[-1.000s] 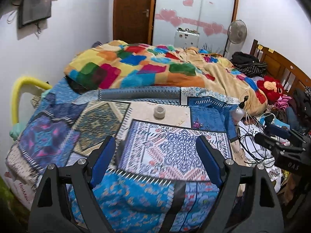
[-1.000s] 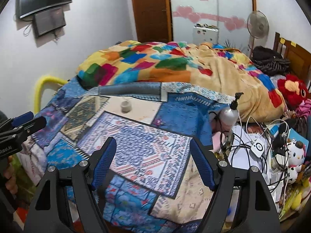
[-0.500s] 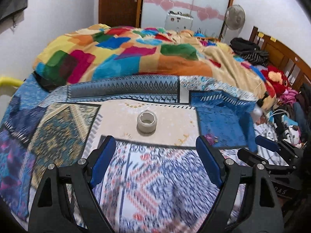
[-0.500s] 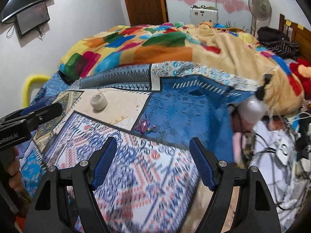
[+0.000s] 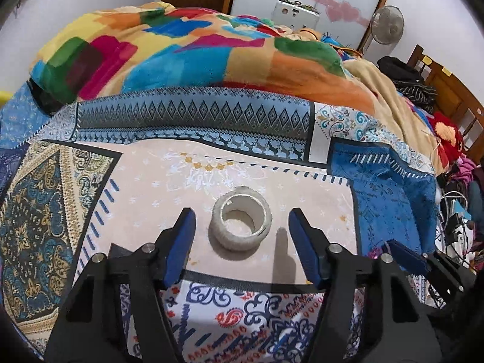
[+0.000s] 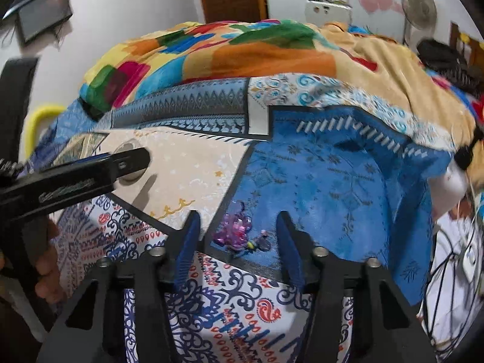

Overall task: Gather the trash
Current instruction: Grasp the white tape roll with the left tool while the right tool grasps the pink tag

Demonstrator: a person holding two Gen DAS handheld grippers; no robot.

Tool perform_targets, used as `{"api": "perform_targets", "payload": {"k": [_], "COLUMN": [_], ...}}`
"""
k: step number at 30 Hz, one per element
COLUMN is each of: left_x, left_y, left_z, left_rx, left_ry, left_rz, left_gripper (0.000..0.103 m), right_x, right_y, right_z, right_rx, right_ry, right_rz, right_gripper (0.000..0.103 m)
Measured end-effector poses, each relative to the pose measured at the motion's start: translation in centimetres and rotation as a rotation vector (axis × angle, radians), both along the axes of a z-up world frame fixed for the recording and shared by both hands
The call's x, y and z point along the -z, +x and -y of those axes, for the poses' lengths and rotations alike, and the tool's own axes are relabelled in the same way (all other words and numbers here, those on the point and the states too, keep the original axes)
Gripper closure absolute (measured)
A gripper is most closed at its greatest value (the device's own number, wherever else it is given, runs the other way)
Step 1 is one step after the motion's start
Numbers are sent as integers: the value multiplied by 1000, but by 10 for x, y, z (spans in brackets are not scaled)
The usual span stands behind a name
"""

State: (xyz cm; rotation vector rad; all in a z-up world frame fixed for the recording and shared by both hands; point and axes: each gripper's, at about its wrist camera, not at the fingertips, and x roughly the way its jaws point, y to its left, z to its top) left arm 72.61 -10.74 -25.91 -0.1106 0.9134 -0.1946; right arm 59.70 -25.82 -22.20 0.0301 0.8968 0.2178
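Note:
A whitish tape roll [image 5: 241,218] lies on the cream patch of the patterned bedspread [image 5: 151,187]. My left gripper [image 5: 242,231] straddles it, its jaws closing, with a gap still showing on each side of the roll. In the right wrist view a crumpled purple wrapper [image 6: 233,230] lies on the blue patch. My right gripper [image 6: 239,236] has it between its blue fingers, jaws closing, pads clear of it. In that view the left gripper's finger [image 6: 130,160] hides most of the roll.
A thick multicoloured blanket [image 5: 196,48] is heaped behind the bedspread. Cables and small devices [image 6: 453,257] crowd the right side, with a white bottle [image 6: 450,181] at the bed's edge. A fan [image 5: 387,25] and a wooden headboard [image 5: 447,90] stand at the far right. A person's hand [image 6: 45,266] holds the left gripper.
Both grippers came down and forward over the bedspread. Their jaws narrowed. The roll now sits between the left fingers and the purple wrapper between the right ones.

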Motion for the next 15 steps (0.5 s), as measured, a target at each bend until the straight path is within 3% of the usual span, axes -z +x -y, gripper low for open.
{"api": "perform_targets", "payload": {"k": [1, 3, 4, 5, 11, 15], "left_x": [1, 1, 1, 0, -17, -41], "left_y": [1, 1, 2, 1, -20, -43], "left_z": [3, 7, 7, 7, 1, -1], "left_rx": [5, 2, 10, 12, 29, 52], "left_ry": [16, 57, 58, 56, 15, 6], "left_rz": [2, 12, 12, 10, 16, 33], "left_gripper": [51, 66, 66, 66, 67, 67], "right_x": [0, 1, 1, 0, -5, -24], "right_y": [-2, -3, -3, -4, -5, -14], "right_z": [-3, -6, -6, -4, 7, 9], "right_rx": [-2, 6, 4, -4, 16, 19], "right_ry": [-26, -73, -73, -54, 9, 16], "right_rz": [7, 18, 18, 10, -25, -6], "right_gripper": [74, 79, 90, 93, 93, 93]}}
